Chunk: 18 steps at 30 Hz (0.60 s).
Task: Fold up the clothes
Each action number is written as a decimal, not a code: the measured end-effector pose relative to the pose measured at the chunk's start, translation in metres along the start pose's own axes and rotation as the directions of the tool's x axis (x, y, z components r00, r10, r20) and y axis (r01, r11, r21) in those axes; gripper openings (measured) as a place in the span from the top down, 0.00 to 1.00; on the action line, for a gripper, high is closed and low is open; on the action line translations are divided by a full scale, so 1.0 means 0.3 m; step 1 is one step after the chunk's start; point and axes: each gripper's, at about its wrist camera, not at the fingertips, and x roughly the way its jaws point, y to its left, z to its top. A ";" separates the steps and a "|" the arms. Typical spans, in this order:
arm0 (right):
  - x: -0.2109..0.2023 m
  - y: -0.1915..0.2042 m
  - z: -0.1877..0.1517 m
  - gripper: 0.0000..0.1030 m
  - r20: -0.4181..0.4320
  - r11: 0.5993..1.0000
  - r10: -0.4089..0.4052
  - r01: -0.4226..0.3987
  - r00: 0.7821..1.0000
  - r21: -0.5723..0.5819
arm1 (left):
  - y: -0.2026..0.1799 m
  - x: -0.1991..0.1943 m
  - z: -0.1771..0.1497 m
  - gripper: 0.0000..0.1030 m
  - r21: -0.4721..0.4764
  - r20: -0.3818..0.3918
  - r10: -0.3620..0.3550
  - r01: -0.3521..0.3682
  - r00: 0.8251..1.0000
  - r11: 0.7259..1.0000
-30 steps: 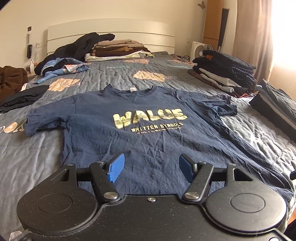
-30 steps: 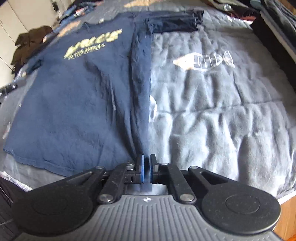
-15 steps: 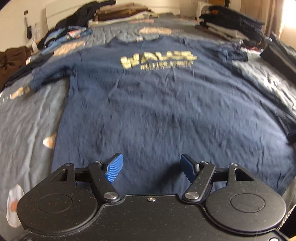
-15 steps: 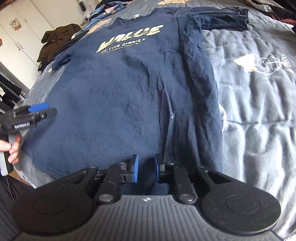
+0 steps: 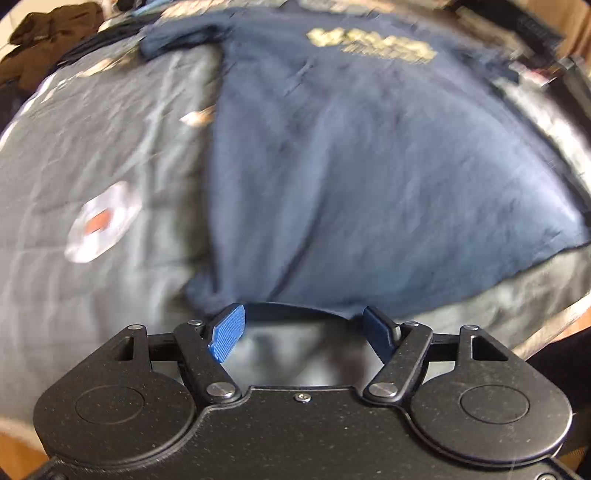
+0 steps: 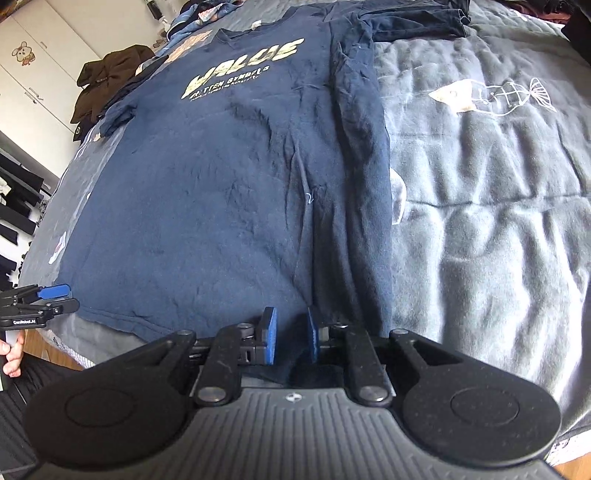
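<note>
A navy blue cotton T-shirt (image 6: 229,177) with gold lettering lies face up and spread flat on the bed's grey quilted bedspread (image 6: 487,206). Its long axis runs from the hem at the near edge of the bed away to the collar at the far side. The shirt's right side is folded in along a lengthwise crease, and that sleeve (image 6: 413,22) lies crosswise at the far end.

To the right of the shirt the bedspread is bare apart from a printed fish-skeleton motif (image 6: 491,96). To the left only a narrow strip of bedspread shows before the bed's side edge, with a brown garment (image 6: 107,74) and white cupboard doors (image 6: 33,70) beyond.

The right hand-held gripper (image 6: 290,334) sits at the hem near the crease, its blue pads slightly parted with dark cloth between them, not pinched. The left hand-held gripper (image 5: 303,332), in a blurred view, hovers at the hem's left corner with its pads wide apart, holding nothing. The hem lies just inside the bed's near edge.
</note>
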 end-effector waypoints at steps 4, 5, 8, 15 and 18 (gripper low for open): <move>-0.054 0.026 -0.013 0.83 0.001 0.998 -0.047 0.047 0.999 -0.042 | 0.059 -0.117 -0.006 0.37 -0.041 0.106 -0.082 0.087 0.991 0.995; -0.080 0.043 -0.012 0.83 0.029 0.998 -0.046 0.048 0.999 -0.051 | 0.060 -0.150 0.009 0.36 -0.047 0.159 -0.102 0.111 0.982 0.993; -0.150 0.104 0.004 0.83 0.123 0.996 -0.011 0.022 0.992 -0.083 | 0.037 -0.192 0.083 0.35 -0.032 0.287 -0.142 0.157 0.947 0.987; -0.031 0.203 0.086 0.78 0.160 0.991 0.067 -0.047 0.985 -0.128 | 0.013 -0.014 0.162 0.53 0.062 0.173 -0.133 0.124 0.976 0.990; 0.056 0.156 0.078 0.78 0.099 0.995 0.023 -0.013 0.995 -0.102 | 0.050 0.021 0.102 0.75 0.138 0.053 -0.105 0.097 0.993 0.986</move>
